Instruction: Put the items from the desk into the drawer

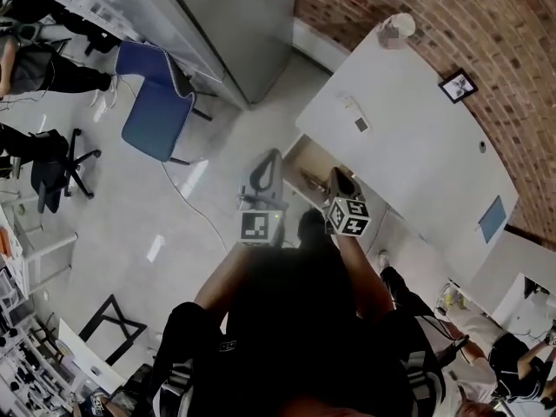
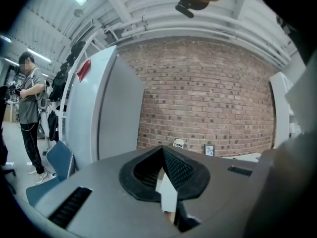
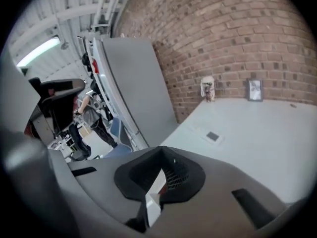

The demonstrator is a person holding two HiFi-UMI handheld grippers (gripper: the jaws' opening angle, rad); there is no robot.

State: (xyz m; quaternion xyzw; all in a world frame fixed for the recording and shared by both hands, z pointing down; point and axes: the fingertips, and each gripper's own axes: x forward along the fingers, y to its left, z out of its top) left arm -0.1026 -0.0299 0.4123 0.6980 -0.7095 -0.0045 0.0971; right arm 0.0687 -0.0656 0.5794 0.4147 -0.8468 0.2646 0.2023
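White desk top (image 1: pixel 417 155) runs along a brick wall (image 1: pixel 486 33), and the things on it all lie well apart from both claws. A small pale card with a dark square (image 1: pixel 357 120) sits near the desk's front edge. A dark picture frame (image 1: pixel 458 85) stands by the wall, and a pale cup-like thing (image 1: pixel 398 26), too blurred to name, stands at the far corner. A flat blue thing (image 1: pixel 493 218) lies further along the top, toward the person's right.

The drawer (image 1: pixel 314 165) stands pulled out under the desk's front edge. What is inside it cannot be made out.

The left gripper (image 1: pixel 266 174) is held in front of the person, its tip over the floor beside the drawer. In its own view the left gripper (image 2: pixel 162 150) has its jaws together at the tip with nothing between them, and the frame (image 2: pixel 209 149) and cup-like thing (image 2: pixel 179 143) show far off against the brick.

The right gripper (image 1: pixel 339 181) is just beside it, its tip at the drawer's edge in the head view. The right gripper (image 3: pixel 161 150) also has its jaws together and empty, with the card (image 3: pixel 213 136) on the desk beyond the tip and to its right.

A blue chair (image 1: pixel 156 102) stands on the floor to the left.
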